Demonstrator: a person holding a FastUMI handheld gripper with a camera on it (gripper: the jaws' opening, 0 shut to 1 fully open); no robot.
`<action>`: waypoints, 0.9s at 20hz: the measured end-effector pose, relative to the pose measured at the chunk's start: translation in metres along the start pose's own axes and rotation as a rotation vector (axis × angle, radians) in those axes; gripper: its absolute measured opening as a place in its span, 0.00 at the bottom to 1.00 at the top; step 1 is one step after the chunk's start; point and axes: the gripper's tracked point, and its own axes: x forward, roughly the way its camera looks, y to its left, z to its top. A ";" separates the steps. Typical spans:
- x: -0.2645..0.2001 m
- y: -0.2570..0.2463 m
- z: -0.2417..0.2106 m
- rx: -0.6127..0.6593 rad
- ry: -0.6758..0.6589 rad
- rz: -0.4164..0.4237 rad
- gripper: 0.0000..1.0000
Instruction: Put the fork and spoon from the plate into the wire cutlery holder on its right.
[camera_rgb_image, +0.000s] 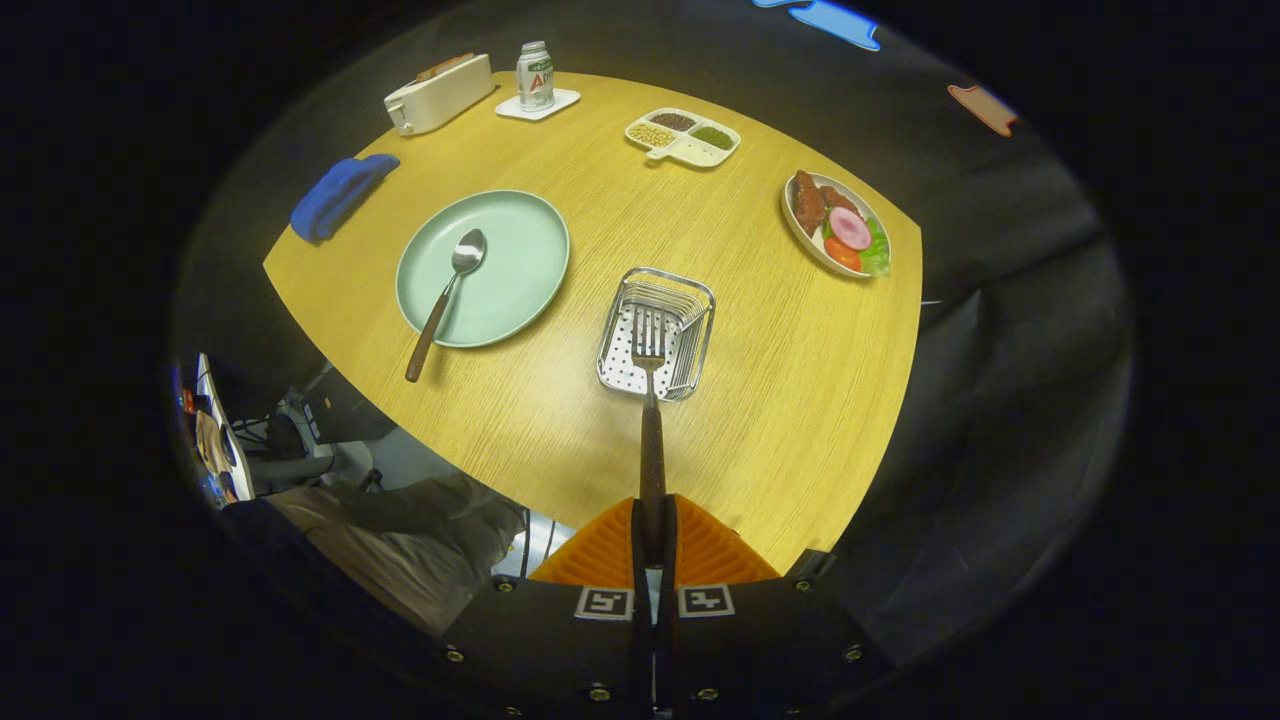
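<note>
The jaws are clamped on the fork (650, 400) handle, its tines over the wire cutlery holder (657, 333). Lower it straight inside before opening. The spoon (448, 295) lies on the plate (515, 270).

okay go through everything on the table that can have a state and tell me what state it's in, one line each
tongs: shut on the fork handle
fork: held, tines over the wire cutlery holder
wire cutlery holder: upright, holds no cutlery yet
spoon: lying on the green plate, handle overhanging
green plate: carries the spoon
can: upright on a coaster
</note>
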 end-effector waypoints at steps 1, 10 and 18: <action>0.004 -0.001 0.002 0.004 0.003 0.000 0.02; 0.030 -0.005 0.023 0.047 0.099 0.054 0.02; 0.031 -0.012 0.039 0.090 0.087 0.075 0.16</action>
